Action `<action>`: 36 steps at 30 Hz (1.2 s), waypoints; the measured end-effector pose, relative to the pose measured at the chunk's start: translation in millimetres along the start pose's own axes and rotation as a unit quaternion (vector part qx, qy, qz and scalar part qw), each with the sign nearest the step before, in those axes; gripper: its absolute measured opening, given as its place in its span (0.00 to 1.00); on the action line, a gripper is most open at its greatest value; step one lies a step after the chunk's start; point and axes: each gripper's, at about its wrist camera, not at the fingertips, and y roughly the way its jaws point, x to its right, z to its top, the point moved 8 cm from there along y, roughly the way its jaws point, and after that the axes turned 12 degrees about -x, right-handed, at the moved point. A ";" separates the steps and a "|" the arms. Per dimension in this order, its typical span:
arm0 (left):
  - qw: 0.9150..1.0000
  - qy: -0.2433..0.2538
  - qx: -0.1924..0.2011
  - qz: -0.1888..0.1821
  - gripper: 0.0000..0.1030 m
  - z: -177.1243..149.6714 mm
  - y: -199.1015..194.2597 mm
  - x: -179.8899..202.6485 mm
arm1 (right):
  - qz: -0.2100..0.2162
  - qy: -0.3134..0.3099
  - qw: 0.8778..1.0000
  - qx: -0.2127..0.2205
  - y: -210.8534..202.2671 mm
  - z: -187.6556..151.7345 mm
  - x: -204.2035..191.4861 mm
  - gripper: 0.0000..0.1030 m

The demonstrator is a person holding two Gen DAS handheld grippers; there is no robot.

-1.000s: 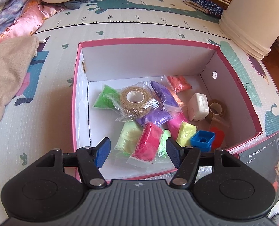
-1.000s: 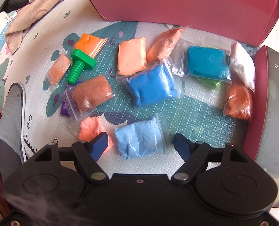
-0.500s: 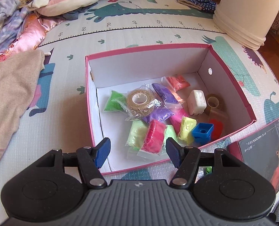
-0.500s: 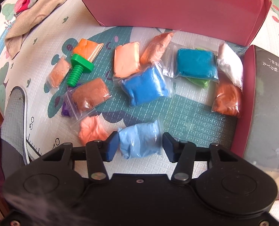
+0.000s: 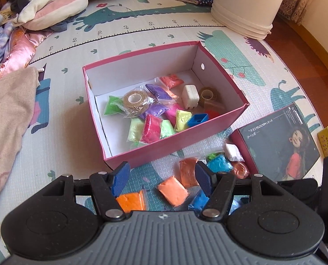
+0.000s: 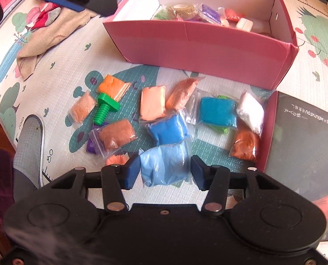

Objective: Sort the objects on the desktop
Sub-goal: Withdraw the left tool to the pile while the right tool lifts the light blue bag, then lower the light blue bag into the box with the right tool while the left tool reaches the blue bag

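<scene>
Right gripper (image 6: 165,172): blue fingers (image 6: 132,173) pinched on both sides of a pale blue clay bag (image 6: 165,165), lower centre of the right wrist view. Bag bulges between the pads, plastic wrinkled, its far edge overlapping a darker blue bag (image 6: 168,130).

Left gripper (image 5: 160,177): fingers (image 5: 119,177) partly apart, nothing between them. Seen through the gap: bags lying on the play mat (image 5: 142,33), not touched.

Outward from the held bag, right wrist view: teal bag (image 6: 218,111) with a green one peeking from under it, white bag (image 6: 250,110) and rust bag (image 6: 244,144) close against the pink edge of the box lid (image 6: 307,154) at right. Left of centre: peach bags, an orange bag, a brown bag over a purple one, and a green plastic bolt (image 6: 105,108) lying on its side. The pile is tight; bare mat shows mostly along the lower middle and far left.

Pink box (image 5: 170,152), centre of the left wrist view, open top, white inside. Holds bright clay bags, a bagged tape roll (image 5: 134,98), a white plug (image 5: 190,96), a blue square block (image 5: 198,119). Contents crowd the right half; the floor near the left wall is bare. Its near wall stands just beyond the loose bags.

Around: beige cloth (image 5: 7,110) at left, white bin (image 5: 250,6) upper right.
</scene>
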 end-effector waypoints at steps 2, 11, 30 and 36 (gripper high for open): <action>1.000 0.010 -0.004 0.003 0.62 -10.5 -7.2 5.6 | -0.005 0.000 1.000 0.007 -10.8 3.0 1.5 0.49; 0.998 0.051 0.000 0.023 0.62 -58.2 -32.5 31.8 | -0.031 -0.007 0.998 0.051 -63.5 25.9 8.4 0.48; 0.997 0.054 0.044 -0.019 0.62 -121.7 0.4 85.6 | -0.034 -0.056 0.991 0.116 -140.0 129.1 23.8 0.48; 0.996 0.078 0.045 0.006 0.62 -115.4 30.5 99.3 | -0.032 -0.076 0.992 0.097 -112.0 154.6 27.6 0.48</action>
